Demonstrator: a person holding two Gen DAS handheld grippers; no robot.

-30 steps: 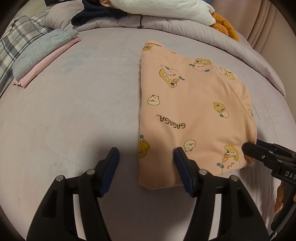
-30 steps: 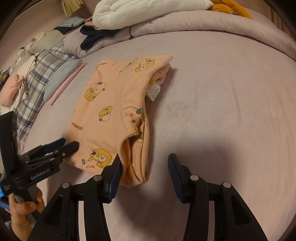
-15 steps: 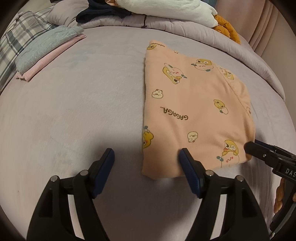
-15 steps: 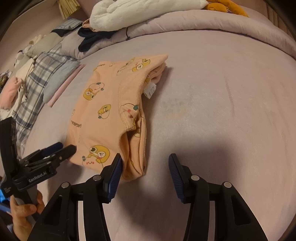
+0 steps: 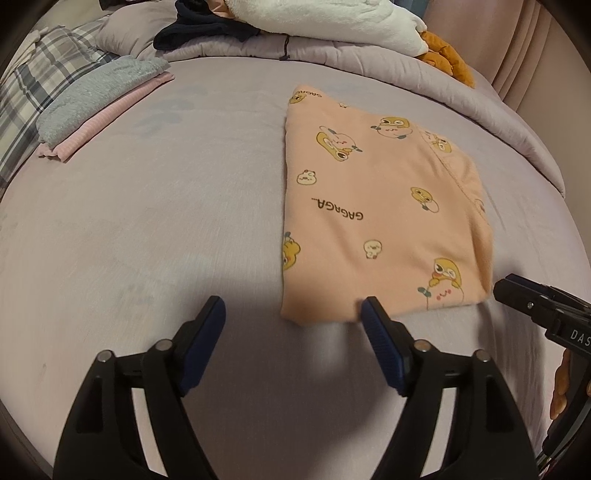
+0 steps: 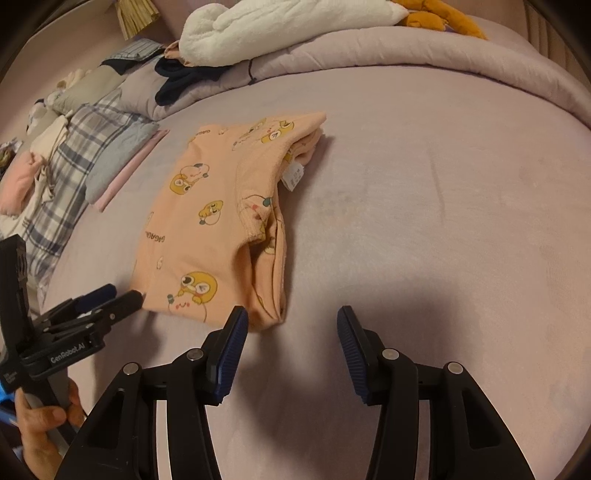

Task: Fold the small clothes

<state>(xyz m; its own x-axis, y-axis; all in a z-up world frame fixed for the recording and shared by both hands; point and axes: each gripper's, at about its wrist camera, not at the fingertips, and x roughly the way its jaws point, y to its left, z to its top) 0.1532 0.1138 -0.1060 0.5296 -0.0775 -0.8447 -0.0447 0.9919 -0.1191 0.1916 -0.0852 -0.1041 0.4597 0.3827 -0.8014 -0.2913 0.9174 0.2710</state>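
Observation:
A folded peach garment (image 5: 376, 206) with cartoon prints lies flat on the lilac bed sheet (image 5: 147, 229). My left gripper (image 5: 291, 317) hovers at its near left corner with the jaws opening. The cloth's edge lies between the fingertips, unpinched. In the right wrist view the garment (image 6: 207, 221) shows its layered side and a white label. My right gripper (image 6: 291, 321) stands open at the near right corner, which sits by its left finger. Each gripper shows in the other's view: the left gripper (image 6: 122, 295) and the right gripper (image 5: 513, 291).
A grey and pink folded stack (image 5: 103, 107) lies at the left beside plaid fabric (image 5: 37, 81). Along the back are a rolled duvet (image 5: 369, 55), a white fleece (image 5: 332, 18), a dark garment (image 5: 207, 29) and an orange plush (image 5: 447, 59). A hand (image 6: 37, 424) holds the left gripper.
The left jaws have spread wider. Both grippers have drawn back a little, so the garment's near edge now lies at the fingertips, not deeper between them. The garment has not moved.

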